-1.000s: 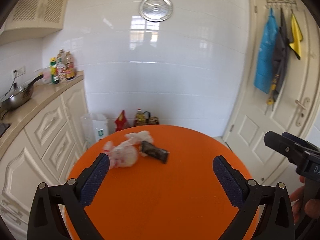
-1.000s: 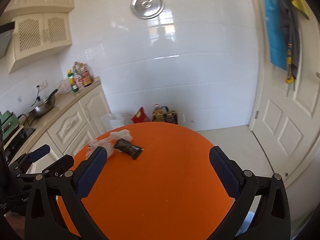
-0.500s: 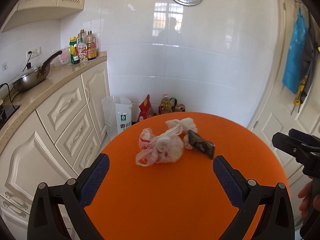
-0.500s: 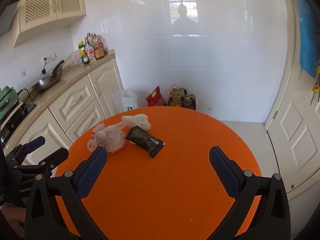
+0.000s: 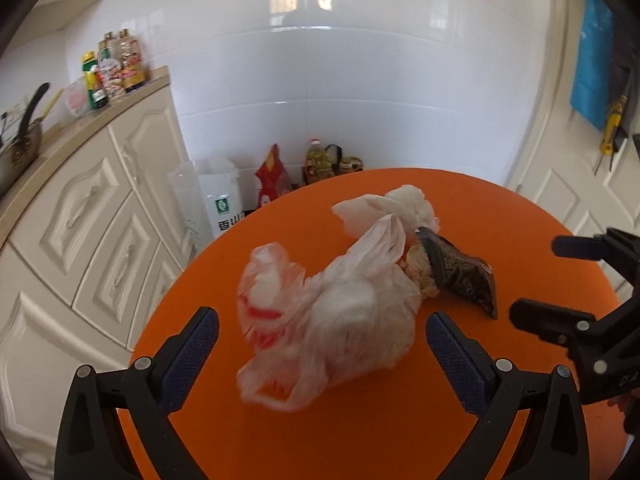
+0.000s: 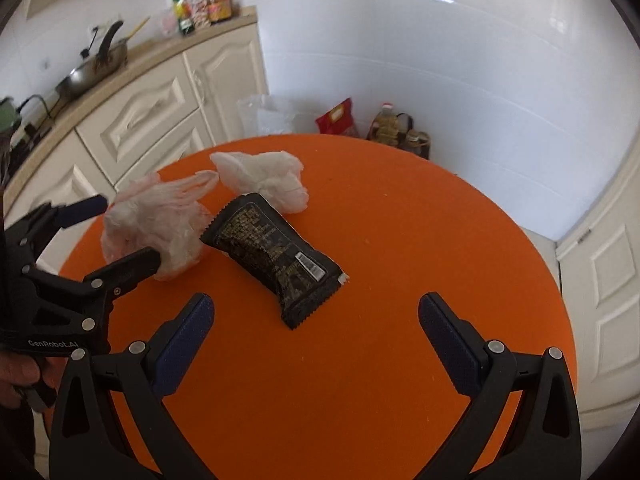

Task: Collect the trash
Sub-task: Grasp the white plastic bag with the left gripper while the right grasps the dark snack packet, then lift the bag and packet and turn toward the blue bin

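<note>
Trash on the orange table

I hold both grippers gaping, empty: left gripper facing the plastic bag, right gripper facing the black wrapper.

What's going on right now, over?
Both grippers, left and right, open, empty. Plastic bag, black wrapper, tissue on table. Nothing blocking.

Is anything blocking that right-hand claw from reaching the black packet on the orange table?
Nothing visible does. The right gripper is open, and only bare orange table lies between it and the black packet.
</note>
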`<state>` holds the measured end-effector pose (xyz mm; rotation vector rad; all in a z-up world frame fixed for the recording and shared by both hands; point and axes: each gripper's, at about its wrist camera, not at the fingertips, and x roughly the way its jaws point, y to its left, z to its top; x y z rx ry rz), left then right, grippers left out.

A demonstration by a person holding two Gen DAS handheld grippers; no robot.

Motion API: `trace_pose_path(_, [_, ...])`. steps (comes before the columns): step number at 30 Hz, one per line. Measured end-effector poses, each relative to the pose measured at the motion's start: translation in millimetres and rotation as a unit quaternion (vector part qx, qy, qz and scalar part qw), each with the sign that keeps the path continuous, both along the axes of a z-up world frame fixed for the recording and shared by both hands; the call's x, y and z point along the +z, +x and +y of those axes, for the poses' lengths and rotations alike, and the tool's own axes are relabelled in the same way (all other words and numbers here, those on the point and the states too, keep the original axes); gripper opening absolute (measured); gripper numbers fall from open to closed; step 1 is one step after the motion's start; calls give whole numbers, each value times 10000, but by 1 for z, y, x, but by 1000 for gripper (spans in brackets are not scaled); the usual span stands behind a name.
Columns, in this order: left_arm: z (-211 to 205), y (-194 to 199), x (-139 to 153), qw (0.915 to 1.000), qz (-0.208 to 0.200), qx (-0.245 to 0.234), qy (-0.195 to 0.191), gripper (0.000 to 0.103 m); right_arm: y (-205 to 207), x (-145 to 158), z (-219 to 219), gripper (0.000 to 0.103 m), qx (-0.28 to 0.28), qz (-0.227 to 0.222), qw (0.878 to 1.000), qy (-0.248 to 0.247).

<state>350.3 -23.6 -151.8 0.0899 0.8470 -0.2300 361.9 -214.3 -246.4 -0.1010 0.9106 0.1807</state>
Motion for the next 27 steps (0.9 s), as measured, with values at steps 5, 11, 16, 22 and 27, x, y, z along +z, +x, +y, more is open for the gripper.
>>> trace_pose_path(5, [-10, 49, -27, 9991, 234, -339, -25, 91, 33, -21, 12, 103, 532, 235, 9981, -214])
trace_pose_path(11, [-2, 84, -34, 9966, 469, -308, -602, 55, 45, -35, 27, 69, 869, 317, 9955, -203])
trace_pose_path(16, [4, 100, -34, 9961, 447, -172, -744, 52, 25, -28, 29, 37, 967, 272, 9949, -106])
trace_pose_path(22, [5, 92, -26, 9961, 296, -159, -817, 52, -20, -17, 8, 29, 567, 139, 9970, 516])
trace_pose_path(27, [-8, 69, -16, 9950, 174, -265, -943, 52, -66, -1, -14, 27, 237, -39, 9950, 967])
